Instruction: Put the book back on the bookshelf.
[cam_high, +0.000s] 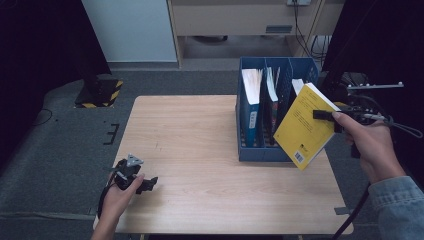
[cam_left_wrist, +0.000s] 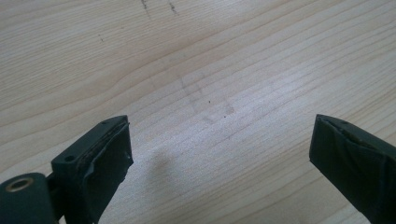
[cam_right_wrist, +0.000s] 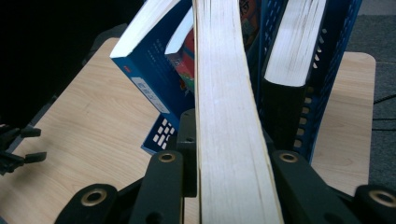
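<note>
Yellow-covered book held clear of the wooden surface, tilted, just in front of the blue file rack; the right tongs are clamped on its page edge. Two rack compartments hold a blue book and a second volume; a dark book stands in a further one. Judged stage: book grasped and lifted, whether leaving or entering the rack cannot be told; setting down remains. Left tongs rest agape, empty, near the surface's front left edge.
</note>
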